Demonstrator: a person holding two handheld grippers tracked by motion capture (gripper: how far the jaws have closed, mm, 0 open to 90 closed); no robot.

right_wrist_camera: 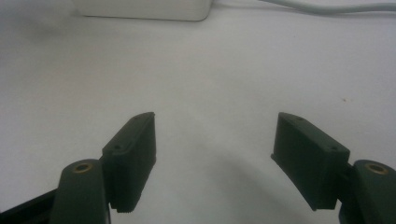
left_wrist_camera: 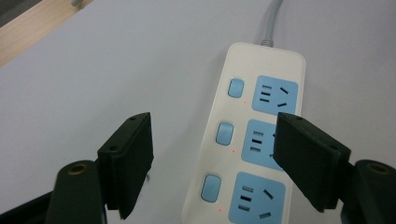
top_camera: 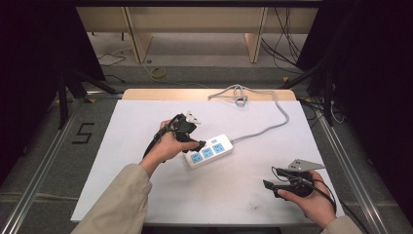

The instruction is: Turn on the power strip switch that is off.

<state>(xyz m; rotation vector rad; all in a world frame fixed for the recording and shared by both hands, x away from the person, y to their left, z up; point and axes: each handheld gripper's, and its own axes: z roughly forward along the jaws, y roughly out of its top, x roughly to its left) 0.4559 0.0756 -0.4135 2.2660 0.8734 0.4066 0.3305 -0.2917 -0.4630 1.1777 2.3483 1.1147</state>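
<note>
A white power strip [top_camera: 209, 151] with three blue sockets lies mid-table, its grey cable [top_camera: 265, 127] running to the far edge. In the left gripper view the strip [left_wrist_camera: 224, 107] has three blue buttons beside the sockets. My left gripper [top_camera: 196, 145] hovers over the strip's near end, open, with its jaws spread across the strip [left_wrist_camera: 215, 154] and nothing held. My right gripper [top_camera: 269, 187] rests low at the front right of the table, open and empty [right_wrist_camera: 214, 154]; the strip's side [right_wrist_camera: 142, 9] shows far ahead of it.
The white board [top_camera: 146, 122] covers a wooden table. The cable is coiled [top_camera: 237, 95] at the far edge. Dark stands and loose cables are on the floor left and right. A "5" mark [top_camera: 84, 132] is on the floor at the left.
</note>
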